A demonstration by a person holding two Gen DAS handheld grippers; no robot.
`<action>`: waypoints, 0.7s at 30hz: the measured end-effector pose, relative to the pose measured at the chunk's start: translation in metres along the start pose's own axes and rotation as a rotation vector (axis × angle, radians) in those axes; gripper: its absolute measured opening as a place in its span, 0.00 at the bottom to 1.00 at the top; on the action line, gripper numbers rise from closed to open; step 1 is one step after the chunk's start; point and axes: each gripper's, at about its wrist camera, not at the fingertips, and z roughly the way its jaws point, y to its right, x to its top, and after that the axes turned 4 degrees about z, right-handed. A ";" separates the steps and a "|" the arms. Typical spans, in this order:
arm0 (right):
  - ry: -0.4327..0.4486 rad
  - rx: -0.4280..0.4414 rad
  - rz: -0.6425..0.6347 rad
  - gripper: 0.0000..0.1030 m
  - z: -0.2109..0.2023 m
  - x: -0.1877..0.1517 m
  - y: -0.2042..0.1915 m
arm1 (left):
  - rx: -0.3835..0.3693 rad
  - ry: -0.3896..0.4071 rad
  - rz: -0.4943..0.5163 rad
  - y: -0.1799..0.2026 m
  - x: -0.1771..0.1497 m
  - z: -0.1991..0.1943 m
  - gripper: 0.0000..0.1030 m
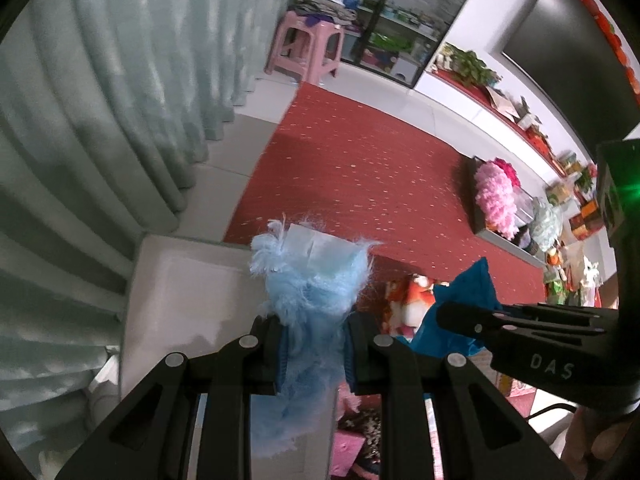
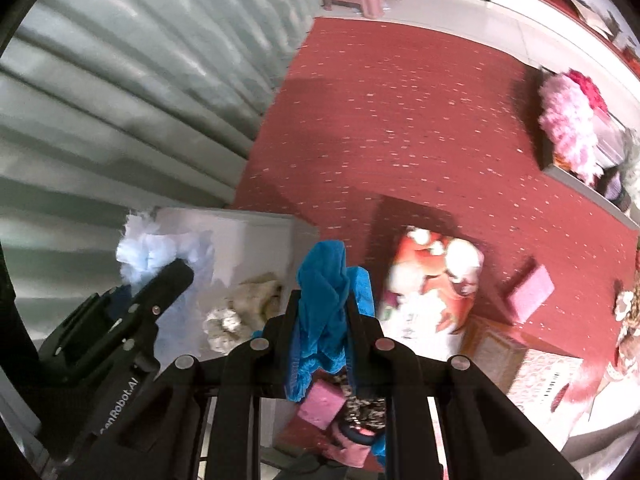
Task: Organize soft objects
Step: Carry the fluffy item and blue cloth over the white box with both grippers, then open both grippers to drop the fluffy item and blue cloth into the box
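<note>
Curtain (image 1: 100,112): pale grey-green, pleated, filling the 9 o'clock side of both views. Carpet (image 1: 360,168): red with pale flecks, spread across the floor from centre toward 3 o'clock. White box (image 1: 180,300): pale, open-topped, standing between curtain and carpet, at 7 o'clock of the left wrist view; in the right wrist view a beige fluffy piece (image 2: 244,304) lies inside it. Pink stool (image 1: 308,48): plastic, at 12 o'clock, beyond the carpet's far edge. Tray (image 1: 480,208): dark-sided, at 3 o'clock on the carpet, bearing a pink fluffy bundle (image 1: 496,200). Red and white plush toy (image 2: 436,272): lying on the carpet, just to the 3 o'clock side of the white box. Pink block (image 2: 528,292): on the carpet, near the plush toy, at its 3 o'clock. Light blue fluffy cloth (image 1: 312,288): pinched between the narrow-set left tongs (image 1: 314,340), hanging above the white box's near corner. Blue cloth (image 2: 324,300): bunched, clamped in the right tongs (image 2: 320,320), which are closed tight on it, held over the gap between white box and plush toy.
</note>
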 end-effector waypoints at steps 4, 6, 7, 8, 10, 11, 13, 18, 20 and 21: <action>-0.019 0.021 -0.042 0.19 0.006 -0.004 -0.026 | 0.029 0.002 -0.042 -0.025 -0.014 -0.008 0.23; -0.035 0.039 -0.055 0.19 0.012 -0.006 -0.038 | 0.043 -0.001 -0.059 -0.035 -0.020 -0.010 0.23; -0.045 0.048 -0.064 0.19 0.015 -0.008 -0.045 | 0.051 -0.005 -0.071 -0.042 -0.025 -0.010 0.23; -0.052 0.053 -0.073 0.19 0.018 -0.011 -0.051 | 0.058 -0.010 -0.080 -0.047 -0.029 -0.010 0.23; -0.067 0.061 -0.094 0.19 0.026 -0.016 -0.064 | 0.074 -0.022 -0.097 -0.058 -0.038 -0.010 0.23; -0.075 0.065 -0.102 0.19 0.030 -0.019 -0.069 | 0.080 -0.027 -0.105 -0.063 -0.043 -0.010 0.23; -0.093 0.074 -0.117 0.19 0.039 -0.026 -0.080 | 0.090 -0.039 -0.119 -0.070 -0.050 -0.008 0.23; -0.126 0.083 -0.131 0.19 0.059 -0.034 -0.094 | 0.110 -0.073 -0.126 -0.078 -0.064 -0.001 0.23; -0.132 0.083 -0.128 0.19 0.066 -0.034 -0.096 | 0.113 -0.088 -0.129 -0.080 -0.069 0.002 0.23; -0.132 0.083 -0.126 0.19 0.068 -0.033 -0.096 | 0.112 -0.093 -0.133 -0.081 -0.070 0.004 0.23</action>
